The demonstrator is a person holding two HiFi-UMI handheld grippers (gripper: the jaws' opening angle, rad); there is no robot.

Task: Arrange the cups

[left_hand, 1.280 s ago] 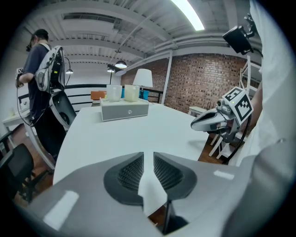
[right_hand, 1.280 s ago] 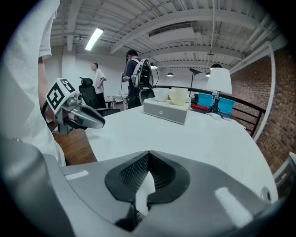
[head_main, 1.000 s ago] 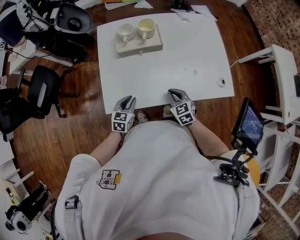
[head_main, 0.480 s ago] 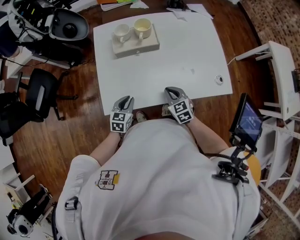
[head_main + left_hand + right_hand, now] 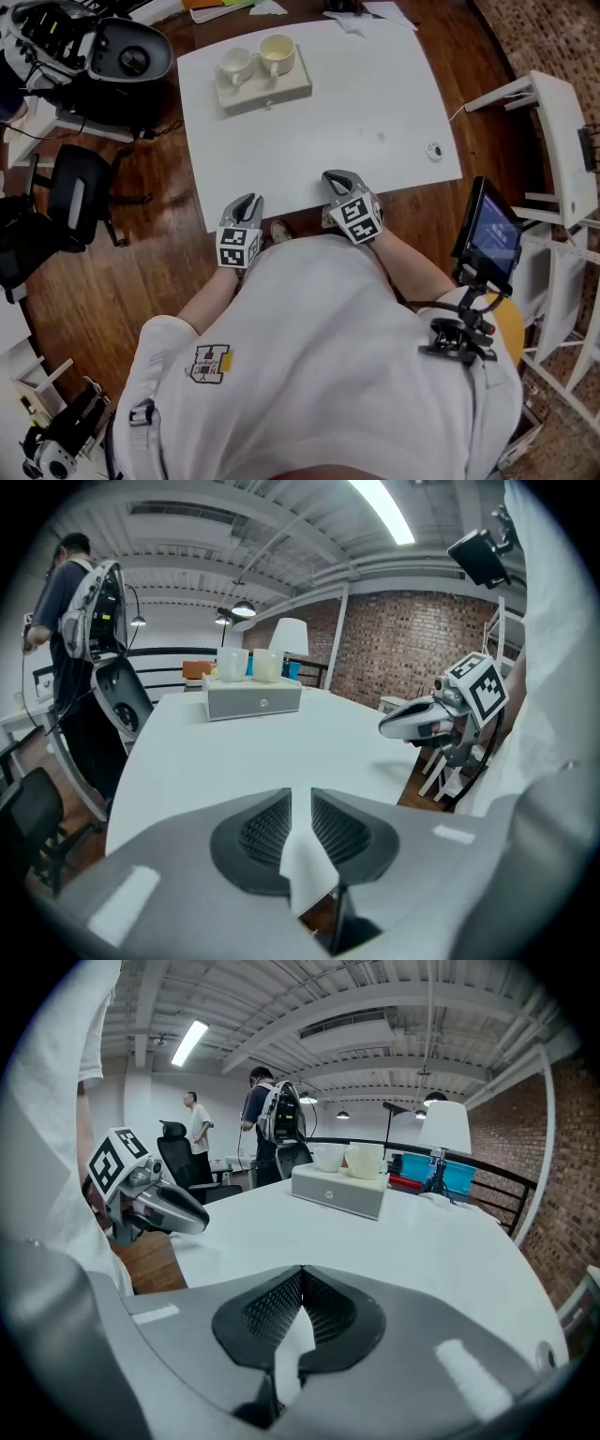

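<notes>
1. Nearest the person, at the near edge of the table (image 5: 375, 103): the left gripper (image 5: 248, 200) has its jaws a narrow gap apart with nothing between them. The right gripper (image 5: 336, 178) has its jaw tips met and is empty.
2. Mid-table: the white top is bare. A small round object (image 5: 433, 150), too small to identify, lies toward the right edge, well apart from any line to the cups.
3. Far left corner: a beige box (image 5: 267, 89) bears a white cup (image 5: 234, 64) and a cream cup (image 5: 277, 52), upright and side by side.
4. Progress, as judged: arranging is not yet begun. Neither cup is held, so reach, grasp and placing are all left to do.
5. Surroundings: a black chair (image 5: 75, 192) stands left of the table and a screen on a stand (image 5: 487, 234) to its right. Neither obstructs.
</notes>
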